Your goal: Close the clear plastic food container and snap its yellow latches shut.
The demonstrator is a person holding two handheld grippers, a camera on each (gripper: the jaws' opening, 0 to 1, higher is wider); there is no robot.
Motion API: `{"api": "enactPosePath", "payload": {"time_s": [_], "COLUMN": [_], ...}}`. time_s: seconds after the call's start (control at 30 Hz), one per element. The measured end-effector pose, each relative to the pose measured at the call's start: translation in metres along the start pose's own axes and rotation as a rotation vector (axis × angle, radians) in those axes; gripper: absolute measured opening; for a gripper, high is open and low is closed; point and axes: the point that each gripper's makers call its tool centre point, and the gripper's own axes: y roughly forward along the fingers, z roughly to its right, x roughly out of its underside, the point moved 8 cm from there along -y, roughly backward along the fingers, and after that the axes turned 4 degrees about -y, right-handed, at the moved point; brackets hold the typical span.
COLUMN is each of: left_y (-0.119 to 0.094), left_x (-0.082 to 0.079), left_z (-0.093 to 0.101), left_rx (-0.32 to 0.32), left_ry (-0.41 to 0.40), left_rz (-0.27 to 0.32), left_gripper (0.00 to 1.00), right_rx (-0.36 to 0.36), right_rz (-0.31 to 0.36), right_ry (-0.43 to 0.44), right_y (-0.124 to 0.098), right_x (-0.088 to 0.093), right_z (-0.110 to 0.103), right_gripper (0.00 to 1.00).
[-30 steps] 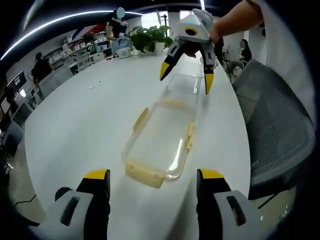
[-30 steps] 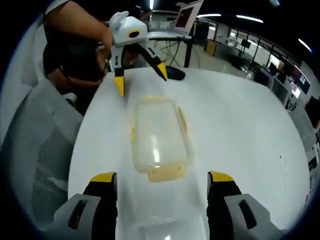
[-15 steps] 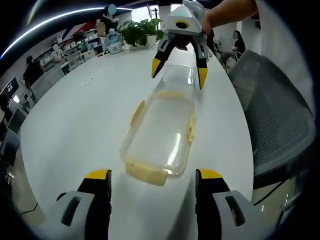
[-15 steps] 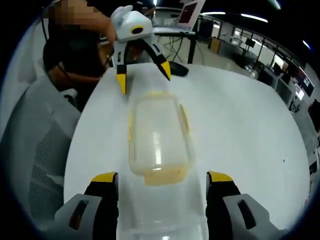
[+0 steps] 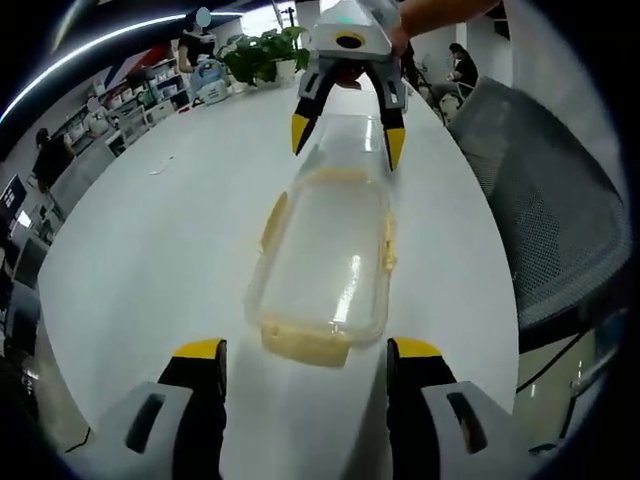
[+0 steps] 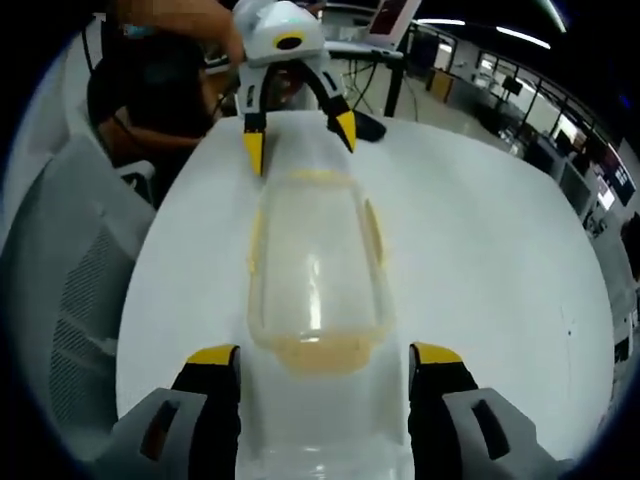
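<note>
Table [image 5: 150,250]: broad, smooth, glossy white, rounded edge, and the box sits right on it.
Chair [image 5: 560,220]: grey mesh back, at 3 o'clock in the left gripper view.
Container [image 5: 325,255]: clear, long, round-cornered plastic box at centre, lid on top, yellow latches [image 5: 274,220] along its sides and ends.
Left gripper [image 5: 300,350]: yellow-tipped jaws wide apart, astride the near end, gripping nothing.
Right gripper [image 6: 312,355]: jaws spread too, flanking the opposite end, nothing held.

An open-plan office. Beyond the jaws sit a long white desk [image 5: 160,240], potted plants [image 5: 262,55] and cluttered workstations [image 5: 130,95]. A mesh chair [image 5: 545,220] stands beside.
</note>
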Motion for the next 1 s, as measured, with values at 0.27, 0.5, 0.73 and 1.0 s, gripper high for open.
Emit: {"api": "enactPosePath", "payload": {"time_s": [0.27,0.5,0.73,1.0], "left_y": [0.006,0.008,0.011,0.015], "left_x": [0.001,0.002,0.002,0.000], "left_z": [-0.005,-0.004,-0.005,-0.008], "left_rx": [0.014,0.036,0.059,0.075], "left_ry": [0.031,0.051,0.057,0.076], "left_rz": [-0.050,-0.077,-0.090,-0.103], "left_gripper": [0.61,0.59,0.59,0.57], "right_rx": [-0.015,-0.030,-0.057,-0.072], "right_rz": [-0.035,-0.060,-0.081,-0.083], "right_ry": [-0.016,-0.005,0.000,0.008], "right_y": [0.010,0.016,0.020,0.023], "right_x": [-0.001,0.001,0.003,0.004], "right_z": [0.001,0.003,0.001,0.000], "right_gripper": [0.67,0.65,0.63,0.62]}}
